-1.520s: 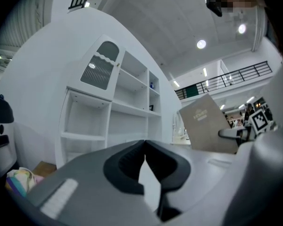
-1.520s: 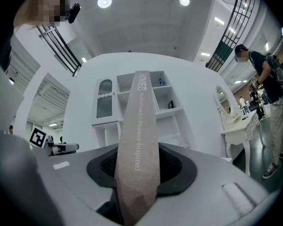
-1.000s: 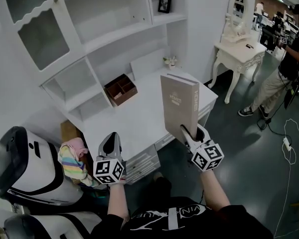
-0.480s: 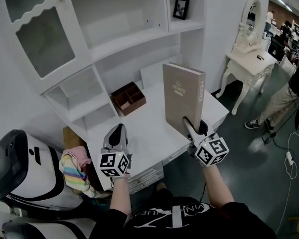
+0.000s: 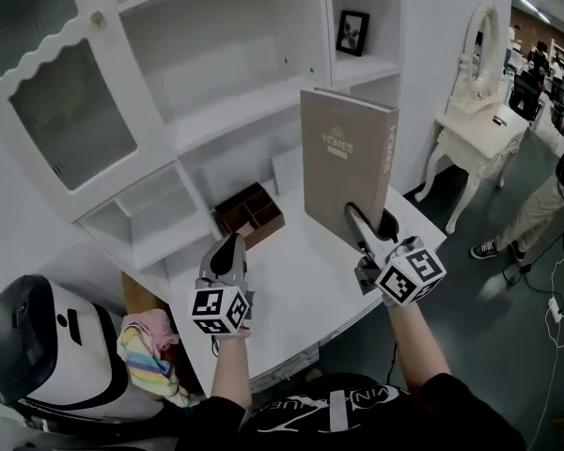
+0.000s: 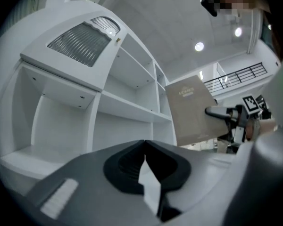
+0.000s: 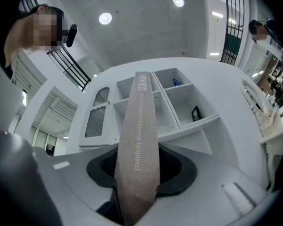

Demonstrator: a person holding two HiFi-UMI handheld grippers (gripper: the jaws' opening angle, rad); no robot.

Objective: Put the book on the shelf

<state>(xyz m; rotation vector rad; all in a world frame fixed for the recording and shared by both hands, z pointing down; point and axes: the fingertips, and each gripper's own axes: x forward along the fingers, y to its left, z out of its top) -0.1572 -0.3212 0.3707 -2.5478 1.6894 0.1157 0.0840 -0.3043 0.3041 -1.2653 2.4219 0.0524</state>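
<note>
Book point(image 5: 348, 158) raised nearer shelf point(image 5: 249, 114), clamped in right hand-held gripper point(image 5: 369, 224)

A wide open shelf bay point(image 5: 227, 59) faces at 12 o'clock; a framed picture point(image 5: 352, 32) occupies the narrow bay point(image 5: 385, 17) at 1 o'clock; a glazed cabinet door point(image 5: 61, 92) closes off 10 o'clock.

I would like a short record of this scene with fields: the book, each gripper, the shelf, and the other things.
book: upright, held above the desk, in front of the shelf, not yet on it
right gripper: fingers shut on the book's lower end
left gripper: fingers together, holding nothing, over the desk
picture frame: in the upper right compartment
brown box: on the desk, left of the book
</note>
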